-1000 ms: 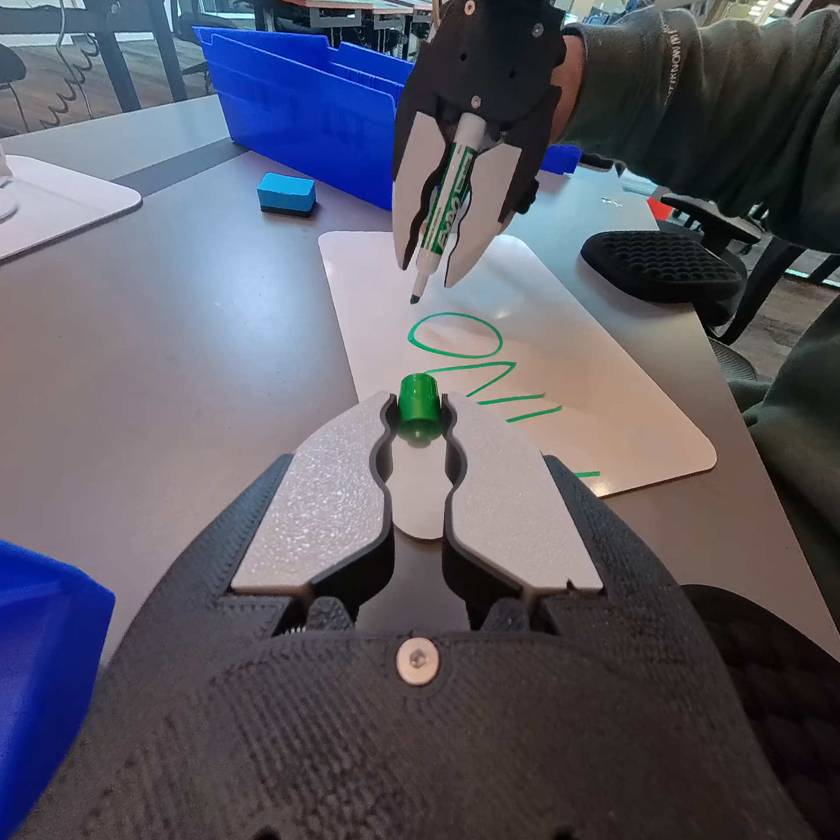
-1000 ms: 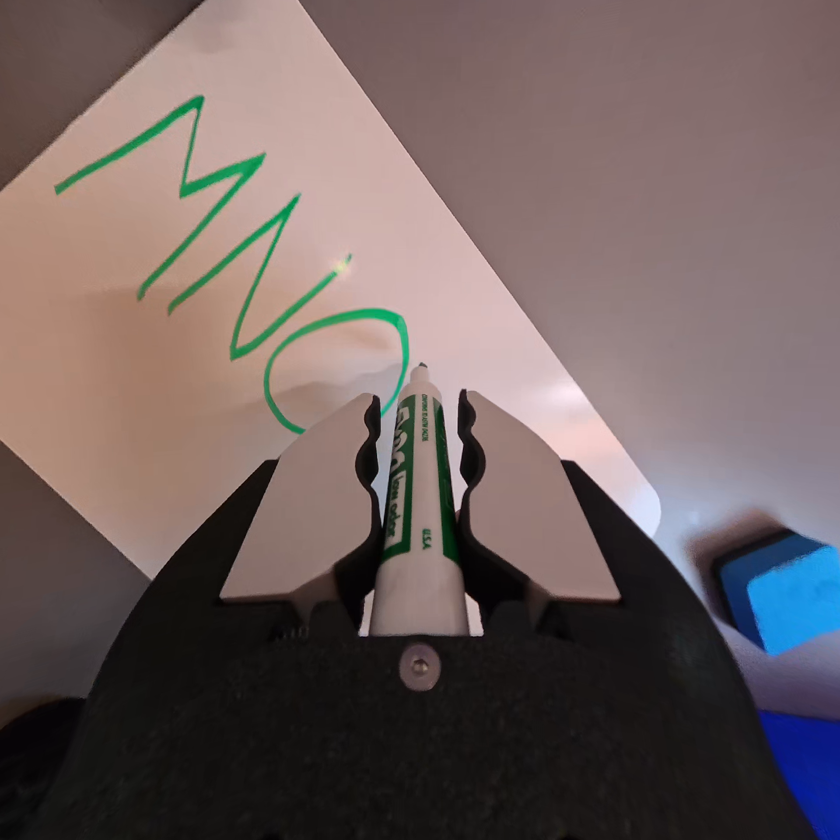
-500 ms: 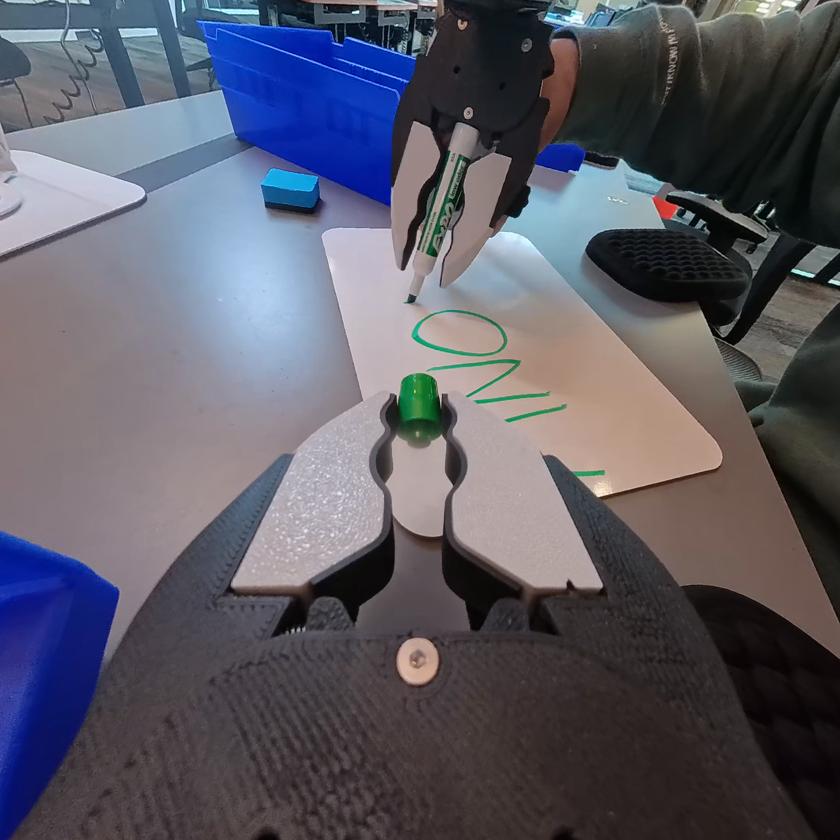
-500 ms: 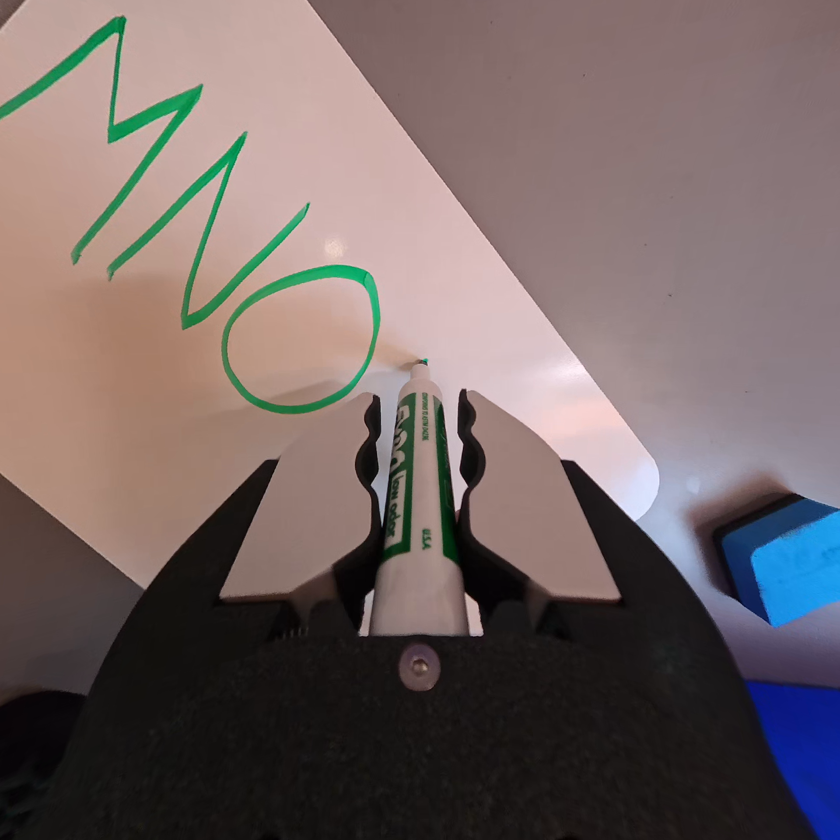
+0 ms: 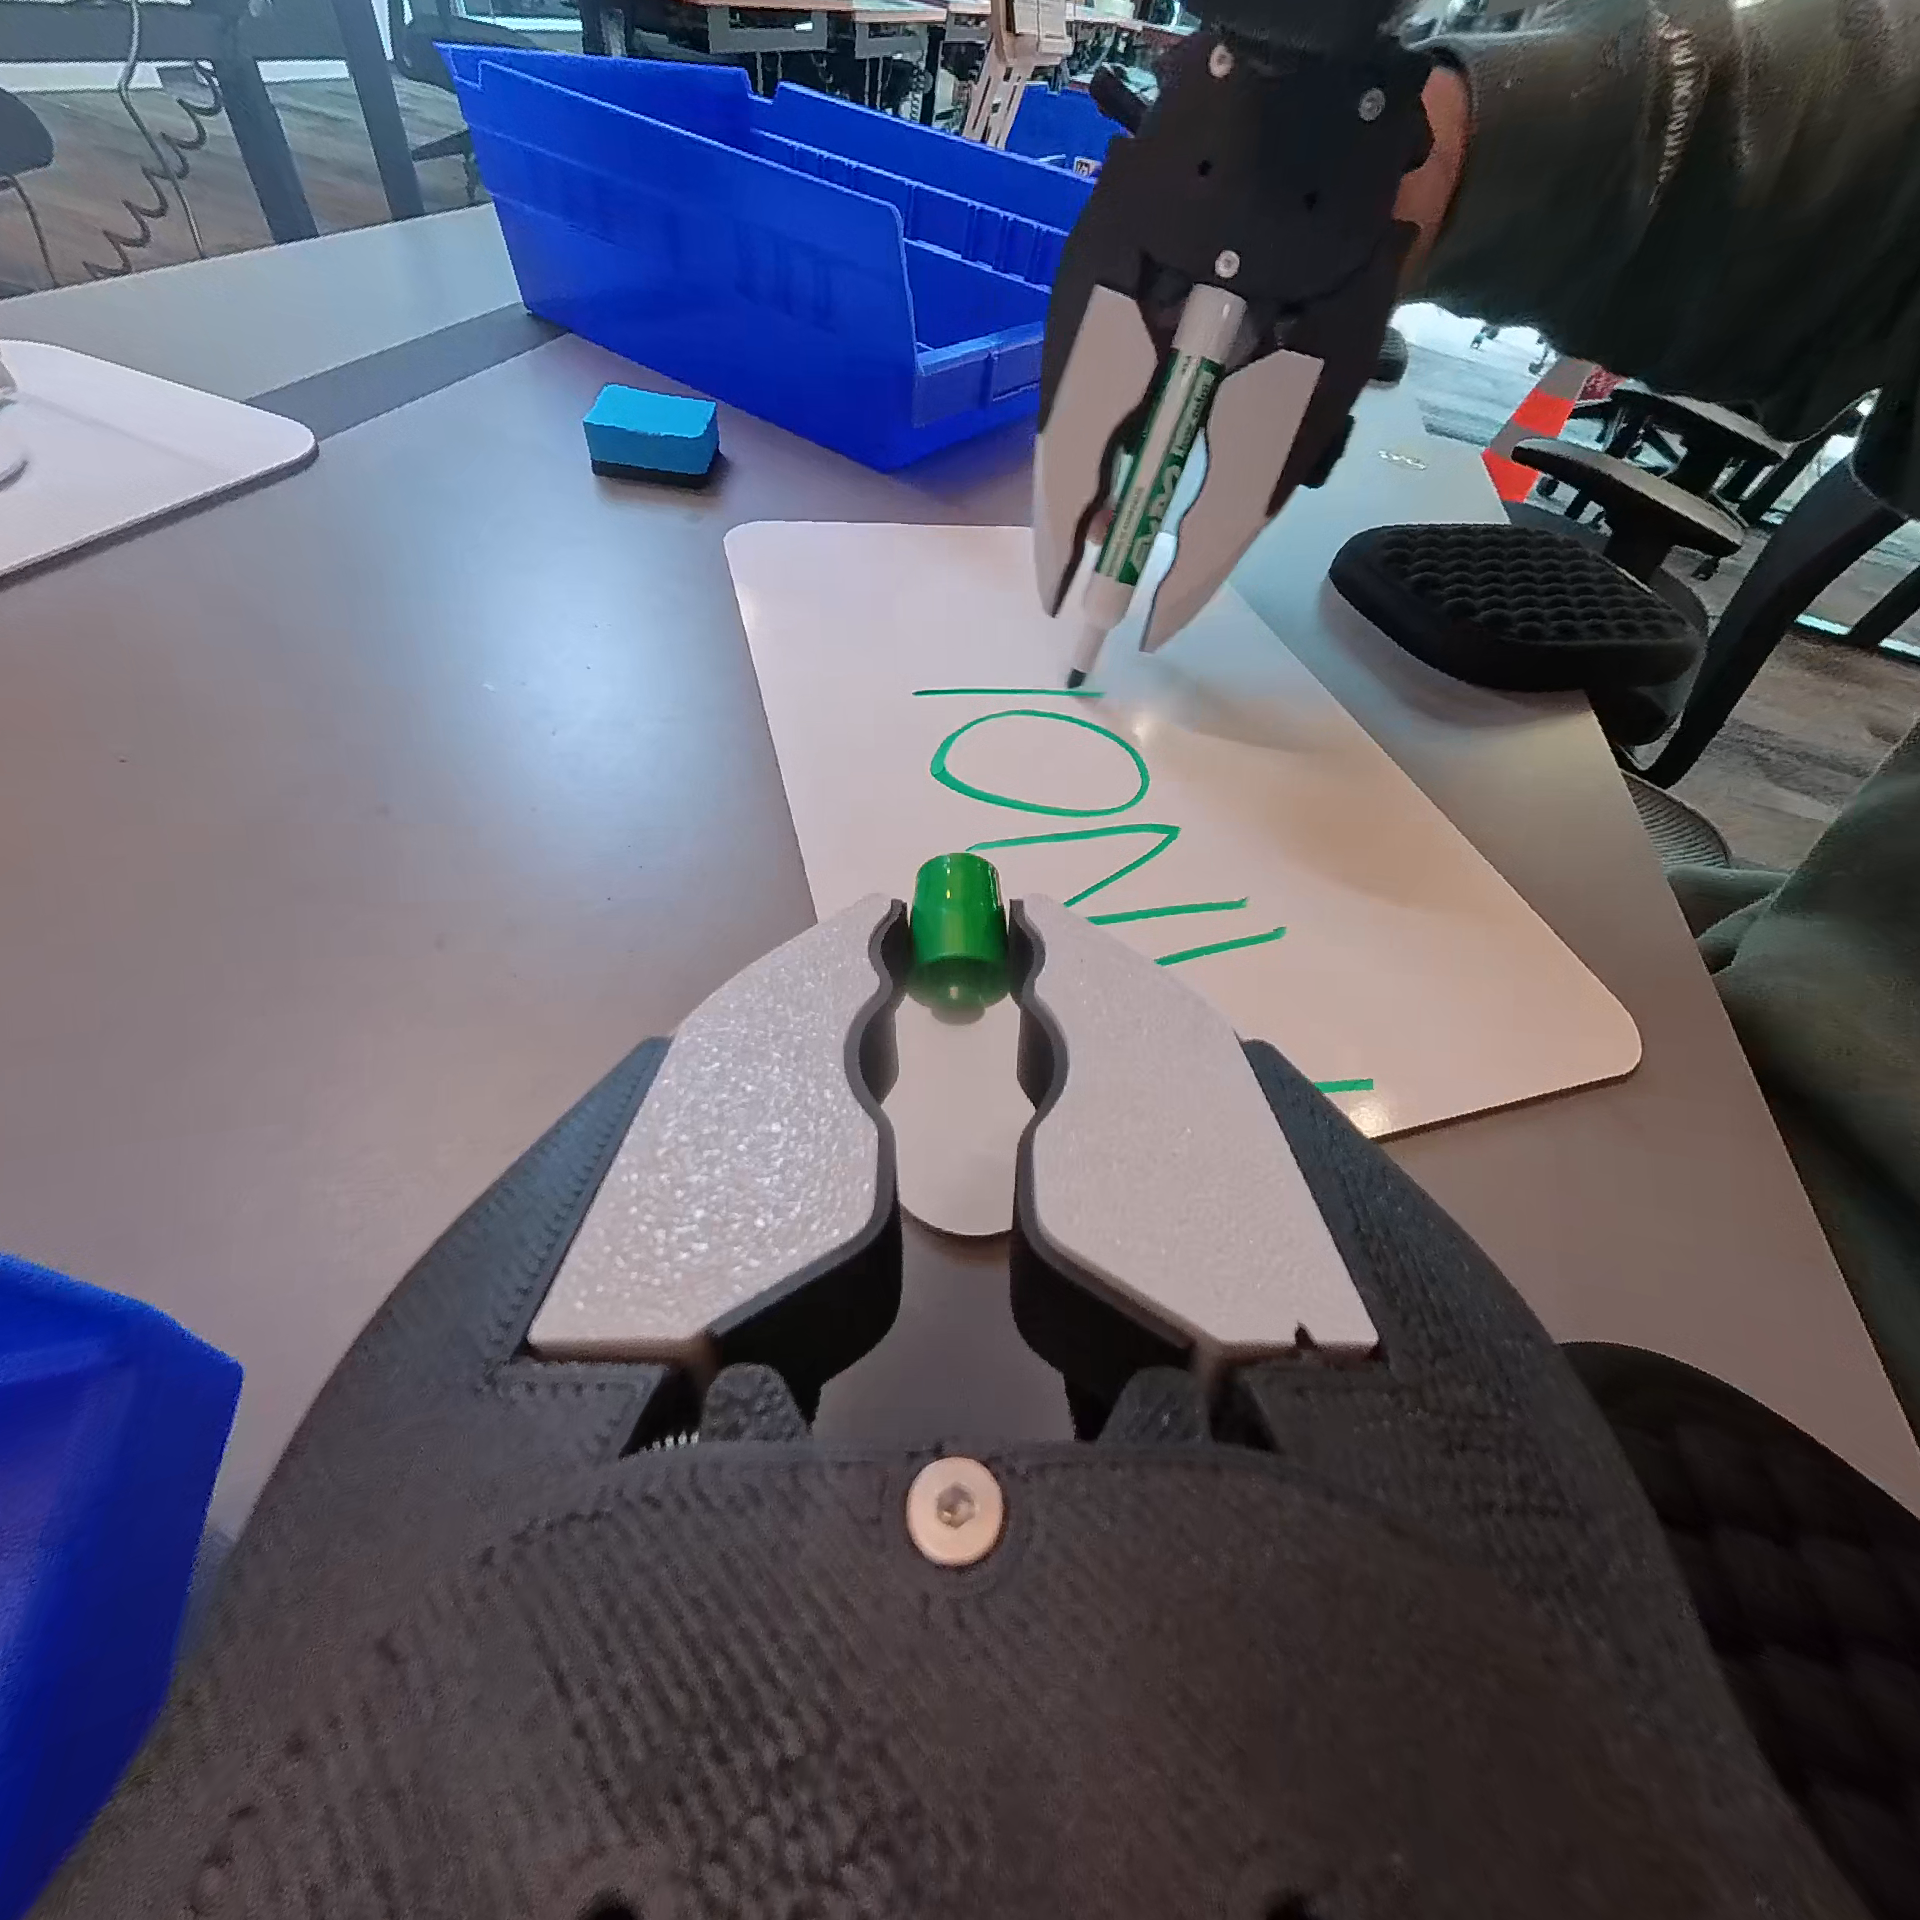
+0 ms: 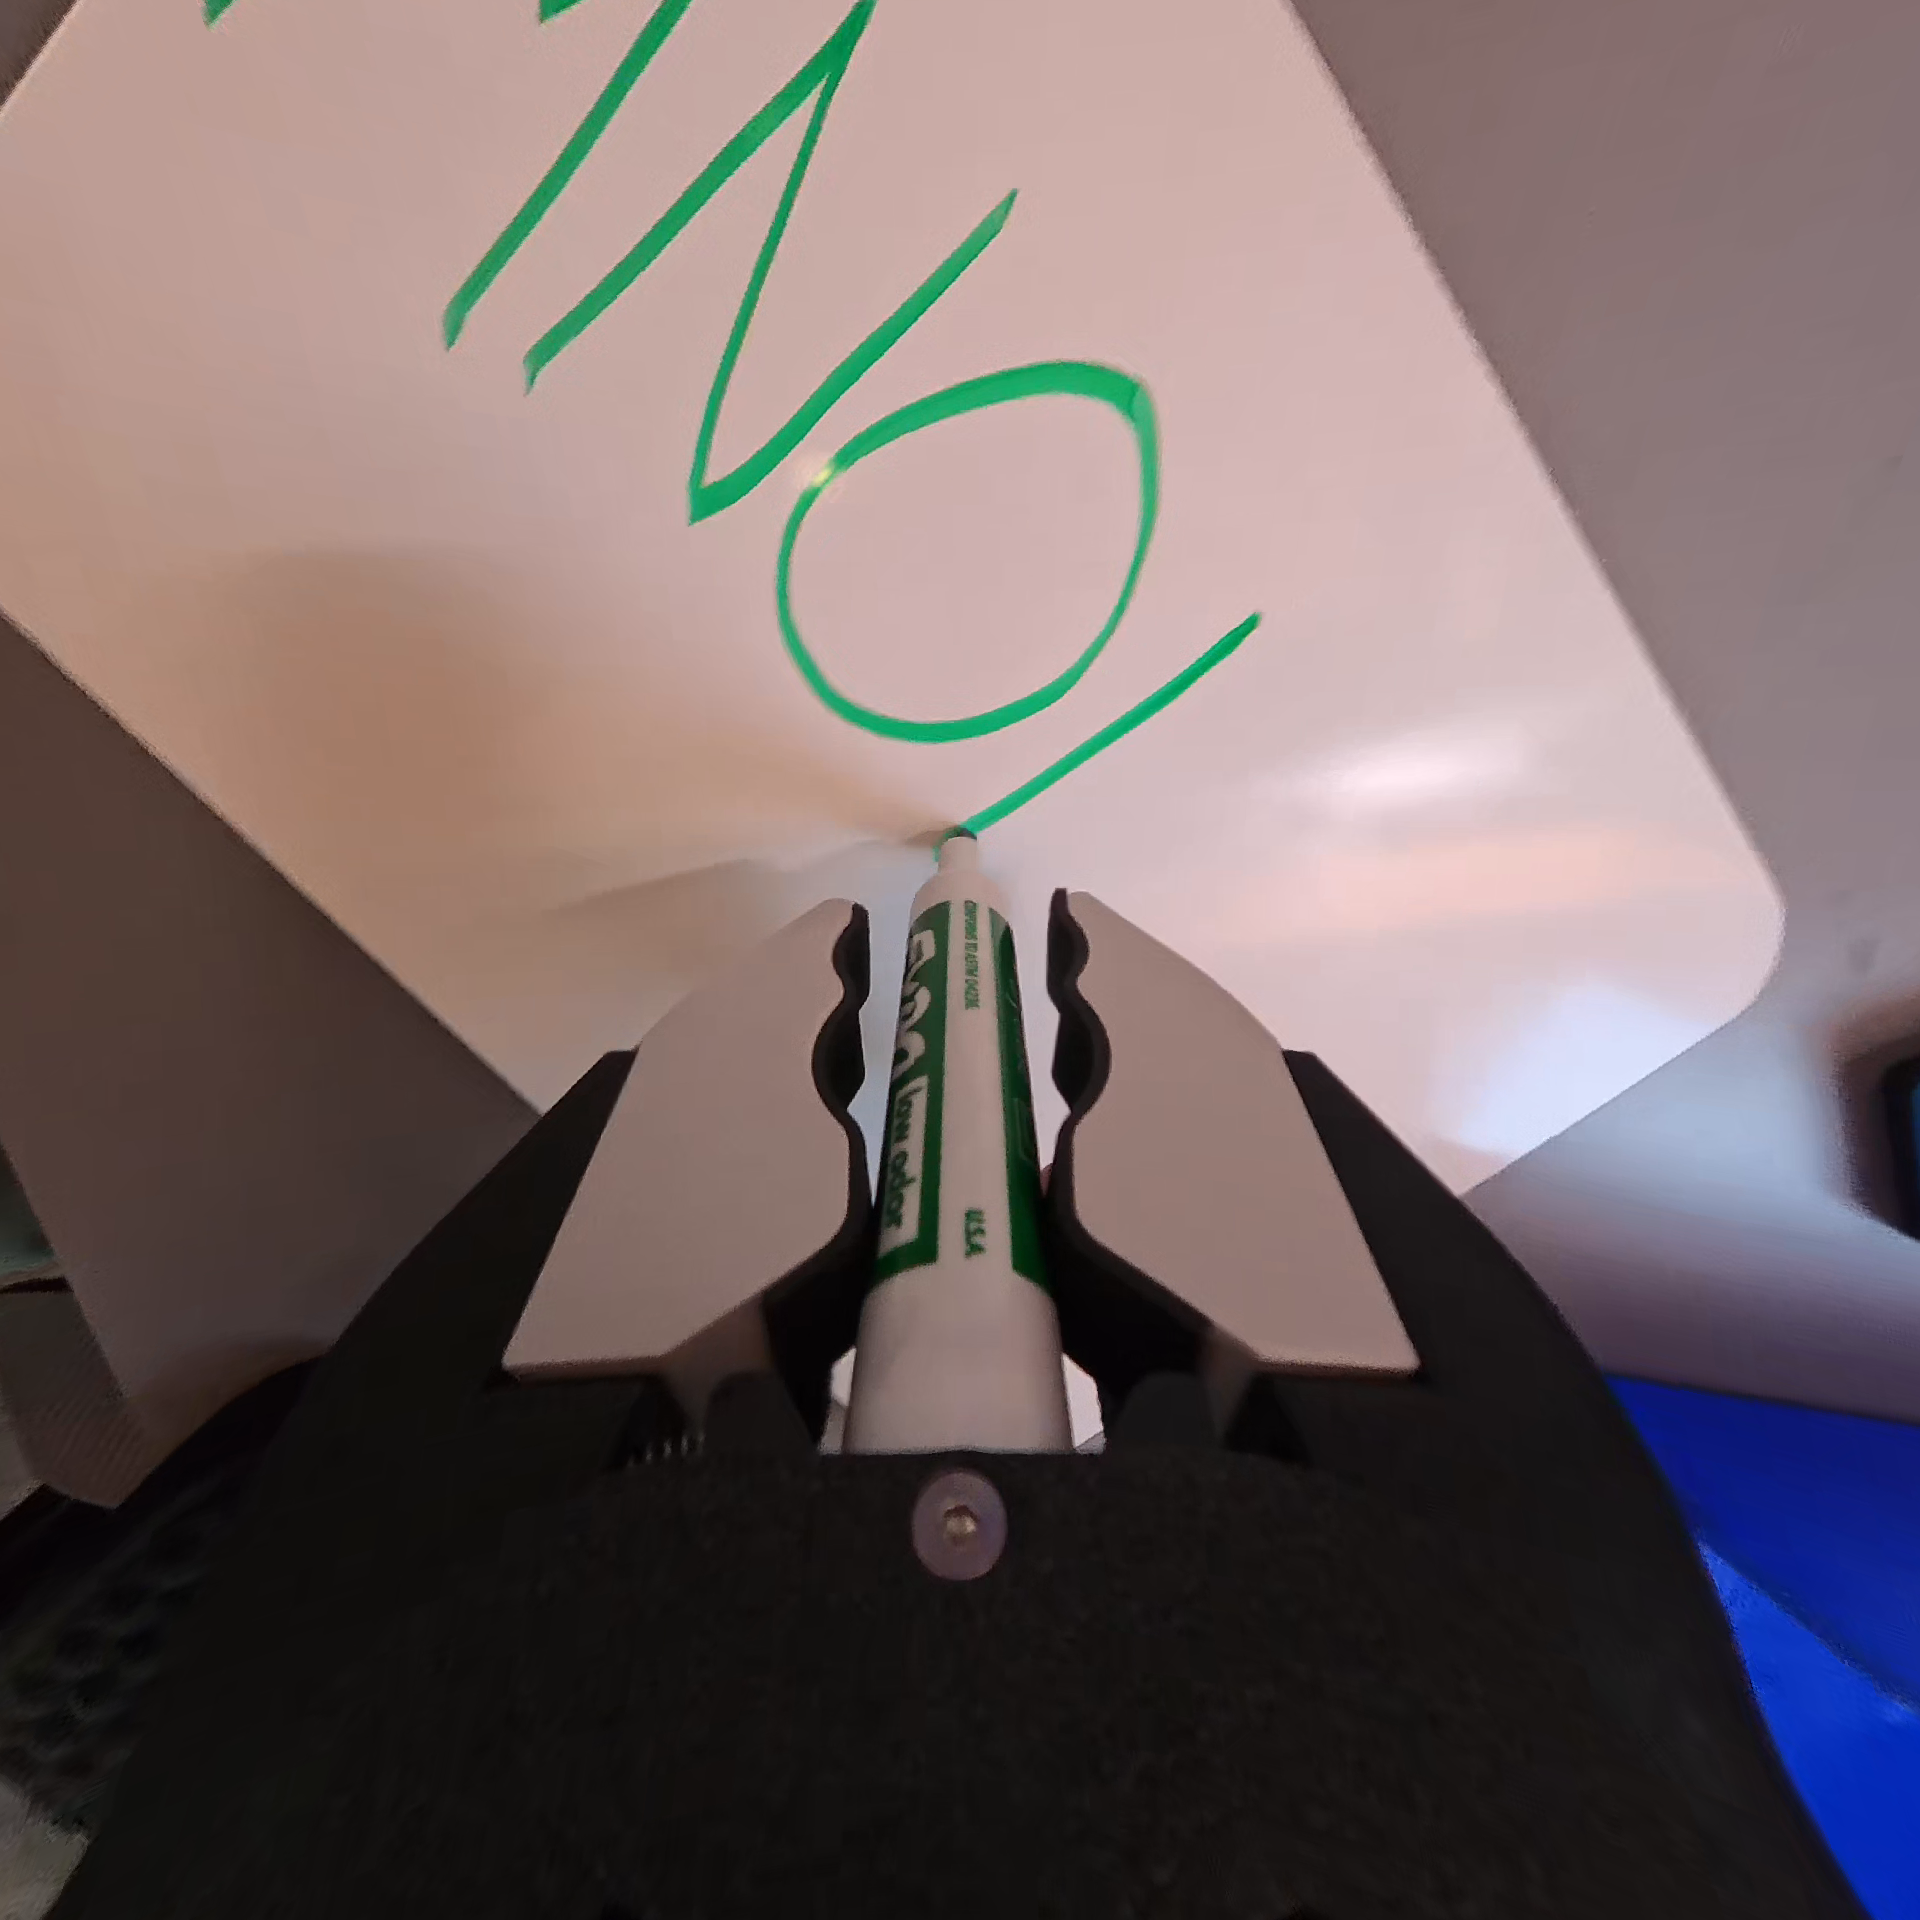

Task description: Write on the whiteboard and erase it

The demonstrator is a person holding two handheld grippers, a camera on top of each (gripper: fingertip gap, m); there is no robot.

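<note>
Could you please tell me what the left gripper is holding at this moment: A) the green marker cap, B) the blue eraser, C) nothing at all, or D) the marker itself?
A: the left gripper is closed on the green marker cap, while the marker sits in the right gripper and the blue eraser lies on the table.

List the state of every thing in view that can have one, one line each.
Marker: uncapped, tip touching the whiteboard.
Whiteboard: flat on the table, part covered in green strokes.
Green cap: off the marker, pinched at the left jaws' tips.
Eraser: lying unused on the table.
Blue bin: open-topped.
Left gripper: shut on cap.
Right gripper: shut on marker.
</note>
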